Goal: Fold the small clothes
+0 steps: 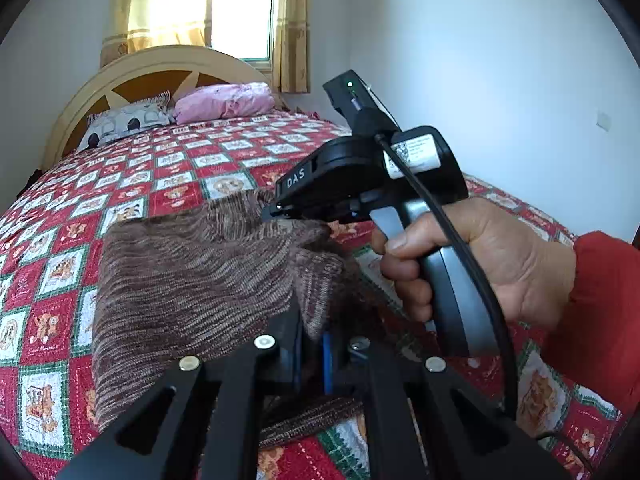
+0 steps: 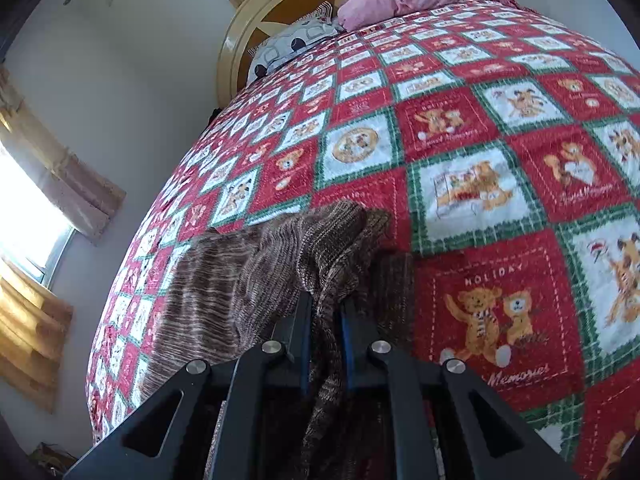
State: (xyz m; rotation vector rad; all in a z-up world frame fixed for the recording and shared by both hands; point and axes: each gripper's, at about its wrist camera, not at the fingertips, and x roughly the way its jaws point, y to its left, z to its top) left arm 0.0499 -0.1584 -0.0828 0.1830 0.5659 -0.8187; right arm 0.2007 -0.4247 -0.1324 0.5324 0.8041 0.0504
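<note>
A small brown striped knit garment (image 1: 192, 280) hangs above the bed, held by both grippers. My left gripper (image 1: 314, 332) is shut on one edge of it, with cloth bunched between the blue-padded fingers. My right gripper (image 2: 326, 312) is shut on another edge of the knit garment (image 2: 248, 276); a strip of cloth runs down between its fingers. In the left wrist view the right gripper (image 1: 280, 212) shows from the side, gripped by a hand, its tip pinching the garment's upper edge. The cloth sags between the two grips.
The bed has a red, green and white holiday quilt (image 2: 480, 160). A pink pillow (image 1: 224, 102) and a patterned grey pillow (image 1: 124, 122) lie by the cream headboard (image 1: 160, 60). A curtained window (image 1: 240, 8) is behind, and a white wall stands at right.
</note>
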